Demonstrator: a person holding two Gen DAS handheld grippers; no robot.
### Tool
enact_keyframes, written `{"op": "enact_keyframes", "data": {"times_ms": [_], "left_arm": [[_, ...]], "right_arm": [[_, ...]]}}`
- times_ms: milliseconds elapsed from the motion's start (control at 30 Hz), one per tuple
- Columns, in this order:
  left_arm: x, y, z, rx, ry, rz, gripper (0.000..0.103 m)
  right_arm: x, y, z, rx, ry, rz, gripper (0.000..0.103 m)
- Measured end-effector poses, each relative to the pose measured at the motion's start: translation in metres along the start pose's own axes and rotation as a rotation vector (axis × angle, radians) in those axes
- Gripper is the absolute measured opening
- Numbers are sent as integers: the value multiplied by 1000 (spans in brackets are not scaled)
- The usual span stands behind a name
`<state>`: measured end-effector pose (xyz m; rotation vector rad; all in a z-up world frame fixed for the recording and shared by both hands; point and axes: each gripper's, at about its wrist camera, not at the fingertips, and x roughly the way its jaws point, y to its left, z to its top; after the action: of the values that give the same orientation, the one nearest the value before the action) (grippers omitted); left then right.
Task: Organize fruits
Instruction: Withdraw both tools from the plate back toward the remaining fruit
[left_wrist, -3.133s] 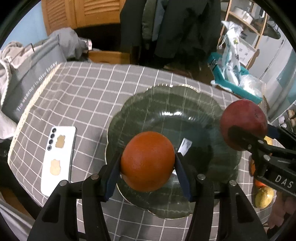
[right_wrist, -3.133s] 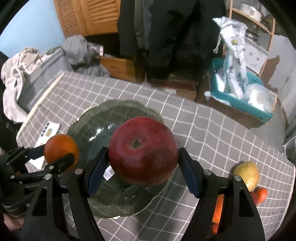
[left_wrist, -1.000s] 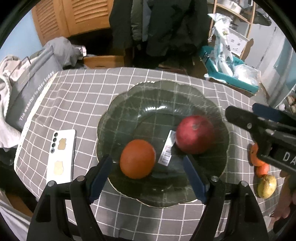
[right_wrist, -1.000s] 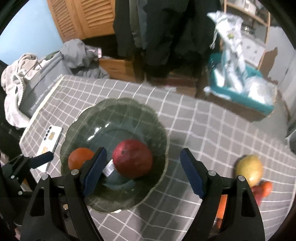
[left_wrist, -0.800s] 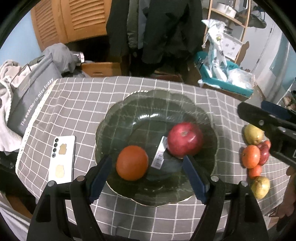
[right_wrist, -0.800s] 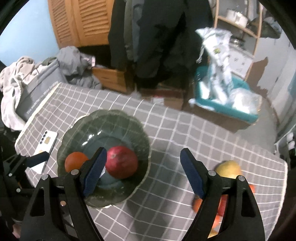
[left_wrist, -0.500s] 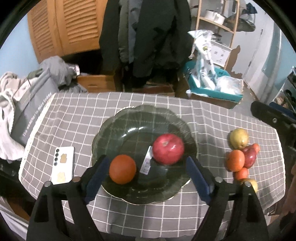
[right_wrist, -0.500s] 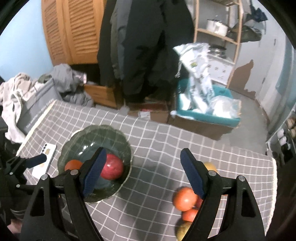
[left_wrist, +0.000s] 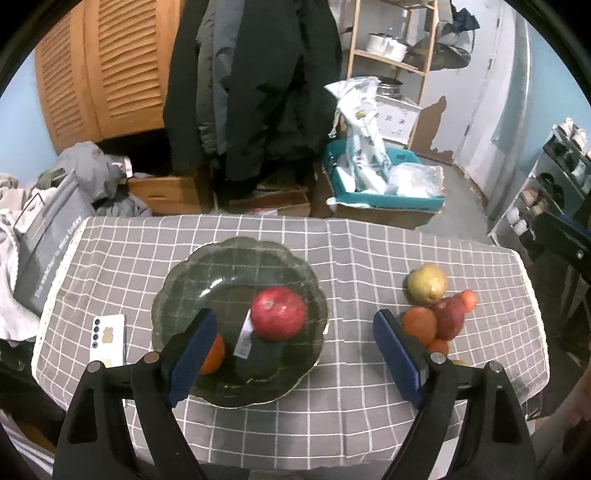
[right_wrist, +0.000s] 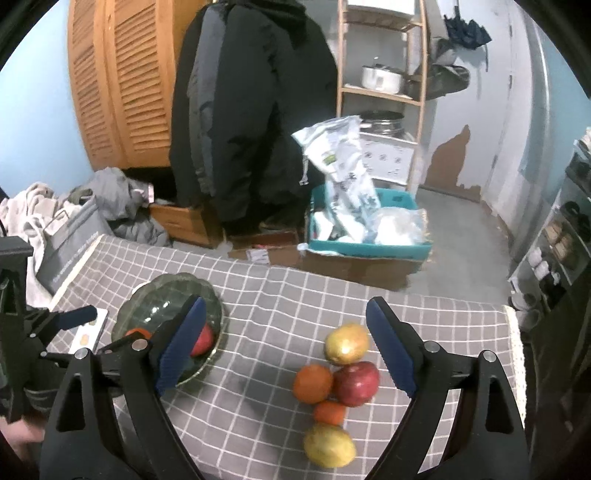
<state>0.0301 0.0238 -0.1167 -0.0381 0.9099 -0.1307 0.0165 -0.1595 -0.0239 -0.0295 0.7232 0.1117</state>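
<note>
Left wrist view: left gripper (left_wrist: 291, 343) spread wide and empty, held high above the table (left_wrist: 354, 254). Directly ahead and slightly left, the green plate (left_wrist: 207, 266) with 2 fruits in it: a red apple (left_wrist: 279, 313) near the middle and an orange (left_wrist: 212, 353) half hidden behind the left finger. Off to the right, well apart from the plate, the loose fruit cluster (left_wrist: 436, 317), just beyond the right finger. A phone (left_wrist: 108, 338) left of the plate.

Right wrist view: right gripper (right_wrist: 284, 350) also spread wide, gripping nothing. Cluster of 5 fruits lying straight ahead between the fingers: a yellow-green apple (right_wrist: 346, 343) farthest, then a large orange (right_wrist: 312, 383) touching a red apple (right_wrist: 357, 383), a small orange (right_wrist: 330, 411) below, and a yellow fruit (right_wrist: 329, 446) nearest. Fruits roughly round, so no long axis to line up with. Plate (right_wrist: 173, 291) far off to the left, behind the left finger.

Judged from this: right gripper clearly nearer the cluster and already aimed at it; likely a straight descent onto 1 fruit, then a leftward carry to the plate.
</note>
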Motion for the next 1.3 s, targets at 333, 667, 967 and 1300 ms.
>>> {"op": "enact_keyframes", "data": {"times_ms": [333,667,967,1300], "left_arm": [[-5,-34,1,48,-4,-38,91],[-2,-64,0,110,7,-47,91],[31,-81,-15,167,74,3,93],[80,-92,-43,221,197,45,93]], "right_arm": [[-24,-38,-13,41,-20,-47,88],[-30,-61,-28,75,-7,-66,88],[-4,-74,-52,82,99,-66,88],[57,-83,-107,99,331,-5,88]]}}
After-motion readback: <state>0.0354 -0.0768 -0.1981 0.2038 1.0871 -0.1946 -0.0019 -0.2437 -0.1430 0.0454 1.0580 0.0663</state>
